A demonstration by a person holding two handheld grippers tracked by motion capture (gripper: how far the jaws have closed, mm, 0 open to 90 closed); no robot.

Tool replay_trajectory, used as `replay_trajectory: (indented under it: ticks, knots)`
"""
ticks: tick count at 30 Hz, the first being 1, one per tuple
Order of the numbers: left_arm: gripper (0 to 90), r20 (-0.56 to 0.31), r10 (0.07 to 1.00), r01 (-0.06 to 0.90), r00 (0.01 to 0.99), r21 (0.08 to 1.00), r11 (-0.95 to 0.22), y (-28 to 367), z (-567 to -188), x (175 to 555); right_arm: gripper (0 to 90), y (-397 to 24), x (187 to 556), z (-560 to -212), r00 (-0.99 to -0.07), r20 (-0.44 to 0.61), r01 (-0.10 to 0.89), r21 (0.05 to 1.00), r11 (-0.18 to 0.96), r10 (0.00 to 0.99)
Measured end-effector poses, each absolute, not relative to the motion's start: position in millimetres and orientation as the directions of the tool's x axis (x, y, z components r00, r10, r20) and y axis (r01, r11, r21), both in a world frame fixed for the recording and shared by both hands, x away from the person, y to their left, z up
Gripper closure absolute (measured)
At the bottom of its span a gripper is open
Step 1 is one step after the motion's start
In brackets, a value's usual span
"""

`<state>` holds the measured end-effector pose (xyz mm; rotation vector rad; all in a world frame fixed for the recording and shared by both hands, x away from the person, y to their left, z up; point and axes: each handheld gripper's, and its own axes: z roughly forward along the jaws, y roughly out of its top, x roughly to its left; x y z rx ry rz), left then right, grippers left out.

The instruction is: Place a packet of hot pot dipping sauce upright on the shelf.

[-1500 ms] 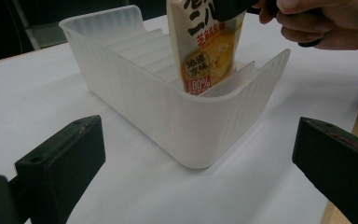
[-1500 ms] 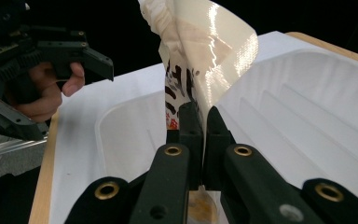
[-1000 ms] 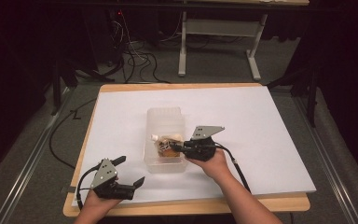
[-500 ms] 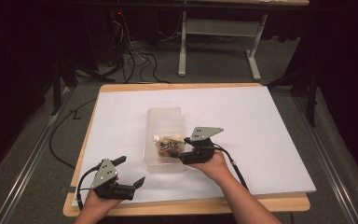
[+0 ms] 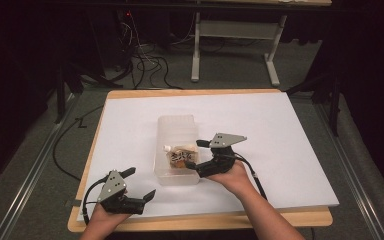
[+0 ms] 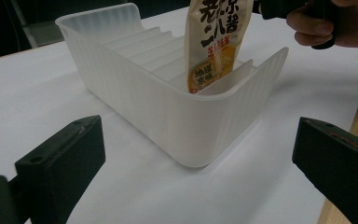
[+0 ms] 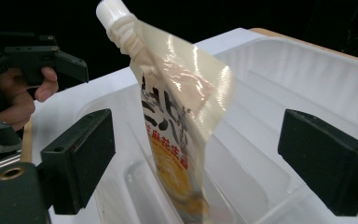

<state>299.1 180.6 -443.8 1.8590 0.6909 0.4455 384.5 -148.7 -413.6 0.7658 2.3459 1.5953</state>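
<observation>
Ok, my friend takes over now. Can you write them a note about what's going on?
Right gripper: its jaws have just been opening and now stand wide on either side of the pouch without pressing it.
Left gripper: open, holding nothing, near the table's front edge.
Pouch: stands leaning in a slot at the near end of the bin, cap up.
Bin: mid-table on the white sheet.
Done: pouch is in the bin and let go.
Left: probably just draw the right gripper back without tipping the pouch.

Before me, dim grey carpet floor (image 5: pixel 25 165), tangled black cables (image 5: pixel 140 62), white-legged desk (image 5: pixel 232 37) beyond my white-topped table (image 5: pixel 290 135).
</observation>
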Motion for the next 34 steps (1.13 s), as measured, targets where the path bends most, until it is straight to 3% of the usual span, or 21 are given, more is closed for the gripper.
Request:
replay_trajectory:
  ticks: [7, 15, 24, 28, 34]
  knots:
    - [2.9, -0.018, 0.648, 0.257, 0.762, 0.926, -0.277, 180, -444, 299, 7.6, -179, 375, -405, -0.811, 0.106, 0.302, 0.918, 0.257, 0.575]
    - [2.9, -0.017, 0.646, 0.26, 0.763, 0.923, -0.283, 177, -445, 299, 7.3, -241, 355, -403, -0.733, 0.106, 0.324, 0.923, 0.208, 0.672]
    - [3.0, -0.018, 0.651, 0.269, 0.759, 0.919, -0.289, 175, -447, 301, 8.0, -325, 310, -432, -0.601, 0.108, 0.332, 0.935, 0.124, 0.792]
    - [3.0, -0.012, 0.647, 0.269, 0.762, 0.916, -0.299, 171, -447, 302, 8.4, -342, 303, -442, -0.553, 0.108, 0.354, 0.928, 0.116, 0.826]
    - [3.0, -0.007, 0.64, 0.266, 0.768, 0.913, -0.309, 167, -447, 301, 11.1, -341, 305, -444, -0.559, 0.108, 0.344, 0.933, 0.111, 0.822]
